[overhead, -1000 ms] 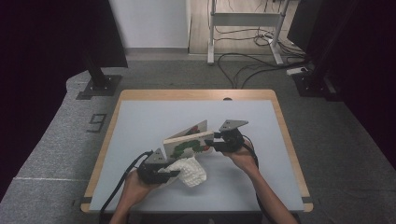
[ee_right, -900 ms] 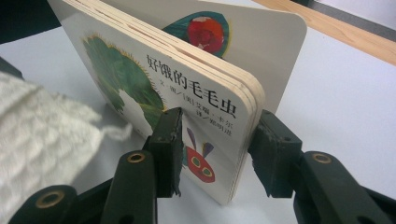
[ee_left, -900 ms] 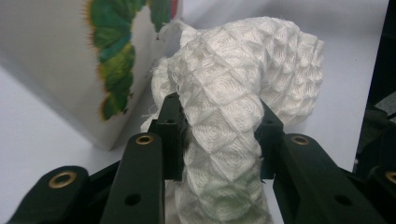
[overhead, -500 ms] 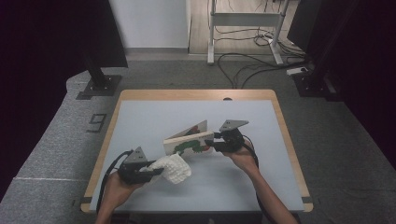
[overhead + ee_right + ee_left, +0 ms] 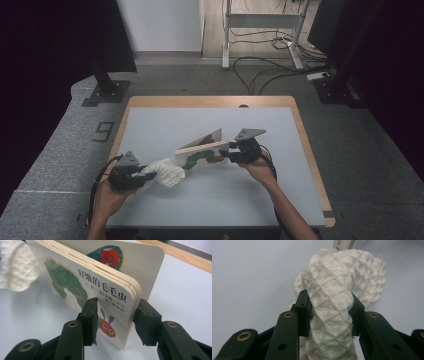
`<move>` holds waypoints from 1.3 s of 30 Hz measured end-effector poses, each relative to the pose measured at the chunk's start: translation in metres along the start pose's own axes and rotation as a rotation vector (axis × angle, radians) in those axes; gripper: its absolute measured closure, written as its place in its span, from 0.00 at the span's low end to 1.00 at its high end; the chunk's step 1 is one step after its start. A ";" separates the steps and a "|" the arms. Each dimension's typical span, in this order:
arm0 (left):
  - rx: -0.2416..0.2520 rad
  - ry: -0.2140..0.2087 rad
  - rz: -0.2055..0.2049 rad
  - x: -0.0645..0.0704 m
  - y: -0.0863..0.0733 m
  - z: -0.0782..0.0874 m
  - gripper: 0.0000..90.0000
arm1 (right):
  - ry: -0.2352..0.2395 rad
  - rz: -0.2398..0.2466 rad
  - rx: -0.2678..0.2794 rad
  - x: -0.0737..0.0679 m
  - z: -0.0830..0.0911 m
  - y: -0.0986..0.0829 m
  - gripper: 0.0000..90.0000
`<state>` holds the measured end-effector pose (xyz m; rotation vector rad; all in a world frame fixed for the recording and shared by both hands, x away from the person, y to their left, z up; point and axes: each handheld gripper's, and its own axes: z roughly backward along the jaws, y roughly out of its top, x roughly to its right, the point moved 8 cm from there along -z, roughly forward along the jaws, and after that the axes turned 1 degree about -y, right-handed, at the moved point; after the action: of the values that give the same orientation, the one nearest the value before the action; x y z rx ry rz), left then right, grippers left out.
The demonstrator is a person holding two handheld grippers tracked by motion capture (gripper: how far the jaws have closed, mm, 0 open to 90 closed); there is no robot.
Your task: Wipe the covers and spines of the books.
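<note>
Cloth (image 5: 165, 172), a white waffle-weave one, is clamped in the left gripper (image 5: 134, 175) at the table's (image 5: 165, 125) near left. Just to its right, the board book (image 5: 202, 154) is pinched at its right end by the right gripper (image 5: 231, 154), held on edge, long axis running left-right. The book's left end is nearly touched by the cloth, so the left hand is judged nearer for wiping.

Each gripper is black, topped by a grey three-cornered plate: left gripper (image 5: 131, 172); right gripper (image 5: 240, 151); a black cable trails from each back along the forearm; the jaws are flat black bars with brass-ringed screw holes and smaller plain holes; the pads (image 5: 90, 315) look ragged at the edges; forearms are bare, no sleeves.
</note>
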<state>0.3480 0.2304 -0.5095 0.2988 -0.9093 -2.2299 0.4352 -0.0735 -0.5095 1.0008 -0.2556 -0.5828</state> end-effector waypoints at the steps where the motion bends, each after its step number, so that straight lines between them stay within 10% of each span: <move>1: -0.003 -0.001 0.003 -0.002 0.001 -0.004 0.70 | 0.000 0.000 0.000 0.000 0.000 0.000 0.62; 23: -0.027 -0.076 0.014 -0.002 0.016 -0.075 0.70 | -0.010 -0.002 0.007 -0.001 -0.001 -0.001 0.61; 31: 0.011 -0.120 0.048 -0.002 0.013 -0.078 0.71 | -0.012 -0.002 0.010 -0.001 -0.001 -0.001 0.61; 39: 0.033 -0.078 -0.007 0.001 0.026 -0.063 0.72 | -0.013 -0.002 0.008 -0.002 -0.001 -0.001 0.61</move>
<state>0.3889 0.1837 -0.5377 0.2315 -0.9882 -2.2486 0.4339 -0.0725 -0.5112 1.0052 -0.2681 -0.5906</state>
